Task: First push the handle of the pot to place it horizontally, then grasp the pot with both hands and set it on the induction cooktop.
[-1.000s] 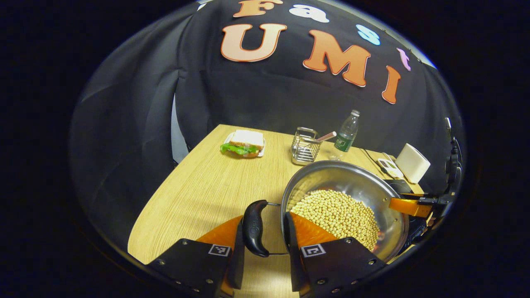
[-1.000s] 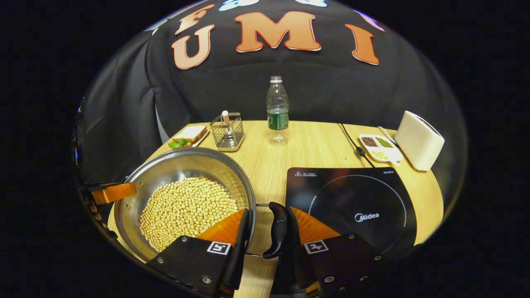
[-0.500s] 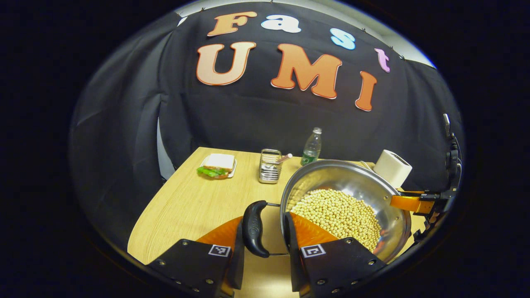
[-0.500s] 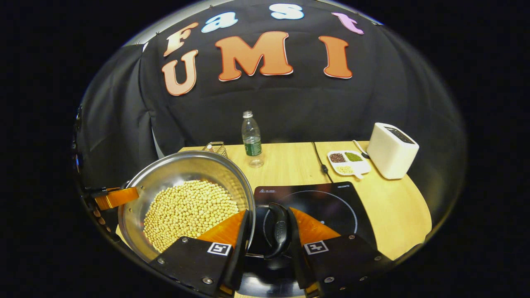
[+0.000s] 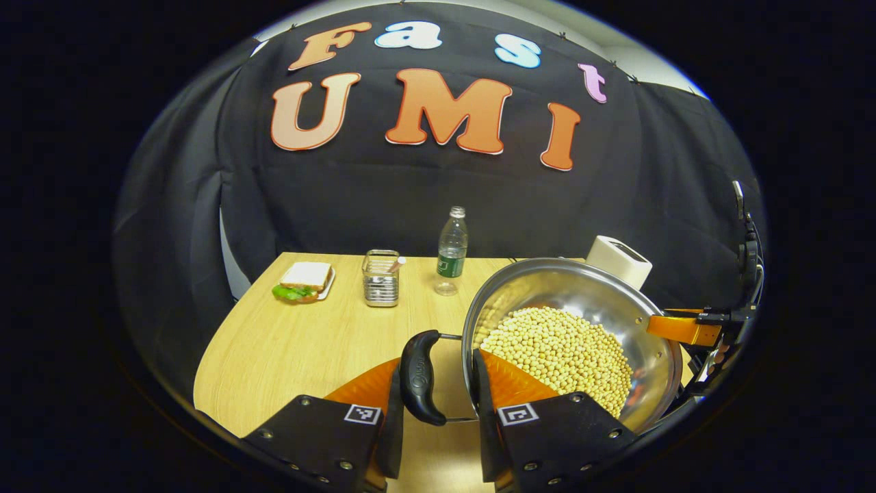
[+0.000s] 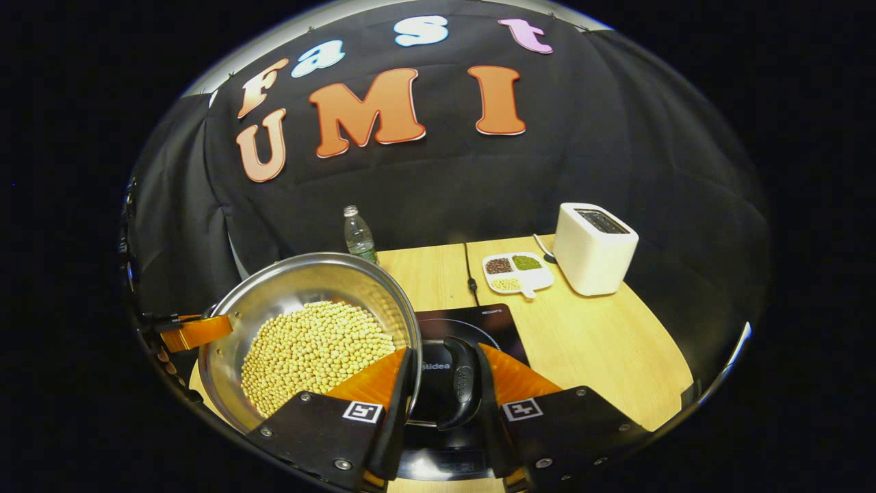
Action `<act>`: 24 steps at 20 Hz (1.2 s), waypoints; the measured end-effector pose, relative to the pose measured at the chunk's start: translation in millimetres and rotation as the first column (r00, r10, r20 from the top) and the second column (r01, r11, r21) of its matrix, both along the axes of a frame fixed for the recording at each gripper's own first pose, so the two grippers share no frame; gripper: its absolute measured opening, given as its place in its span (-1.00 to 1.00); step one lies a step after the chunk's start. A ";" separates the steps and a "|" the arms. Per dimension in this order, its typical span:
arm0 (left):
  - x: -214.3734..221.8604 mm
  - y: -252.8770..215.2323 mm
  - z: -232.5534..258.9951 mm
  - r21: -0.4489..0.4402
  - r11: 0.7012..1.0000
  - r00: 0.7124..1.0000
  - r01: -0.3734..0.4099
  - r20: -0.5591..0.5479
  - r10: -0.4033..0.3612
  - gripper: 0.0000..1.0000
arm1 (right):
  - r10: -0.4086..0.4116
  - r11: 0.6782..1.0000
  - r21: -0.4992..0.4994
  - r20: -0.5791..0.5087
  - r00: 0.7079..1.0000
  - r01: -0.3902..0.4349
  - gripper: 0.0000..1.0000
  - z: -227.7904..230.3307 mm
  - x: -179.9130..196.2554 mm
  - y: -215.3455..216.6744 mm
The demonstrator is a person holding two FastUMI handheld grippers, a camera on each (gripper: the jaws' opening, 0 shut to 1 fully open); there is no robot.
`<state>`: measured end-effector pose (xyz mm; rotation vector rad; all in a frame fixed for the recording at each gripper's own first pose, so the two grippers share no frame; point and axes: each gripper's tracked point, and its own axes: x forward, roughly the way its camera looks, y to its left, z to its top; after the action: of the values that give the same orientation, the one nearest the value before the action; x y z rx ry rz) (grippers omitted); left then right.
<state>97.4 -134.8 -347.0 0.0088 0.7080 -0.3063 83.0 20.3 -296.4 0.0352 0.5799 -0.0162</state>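
1. The left gripper (image 5: 436,383) was clenched on the pot's left black handle (image 5: 418,376), one finger outside the handle and the other inside the rim, against the soybeans (image 5: 558,356).
2. The right gripper (image 6: 443,383) was clamped the same way on the opposite black handle (image 6: 460,383) (its inner finger lay over the beans (image 6: 311,352) inside the rim).
3. The stainless steel pot (image 5: 582,287) hung between the two grippers, lifted off the wooden table (image 5: 301,342); in the right gripper view the pot (image 6: 301,274) overlapped the near left part of the black induction cooktop (image 6: 472,322).
4. Farther back on the table stood a sandwich on a plate (image 5: 304,281), a wire utensil holder (image 5: 381,277) and a water bottle (image 5: 452,250).
5. Beyond the cooktop sat a white toaster (image 6: 594,248) with a divided dish of grains (image 6: 517,270) just beside it.
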 end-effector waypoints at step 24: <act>10.4 -104.3 -101.9 0.012 0.999 0.983 0.045 -0.177 -0.042 -0.06 | -0.069 0.996 0.043 -0.144 0.987 0.076 0.00 -69.3 36.3 -99.6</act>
<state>107.8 -239.2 -448.9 0.0120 0.8870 -0.3465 119.3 -79.3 -365.6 0.1026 0.7220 -0.0764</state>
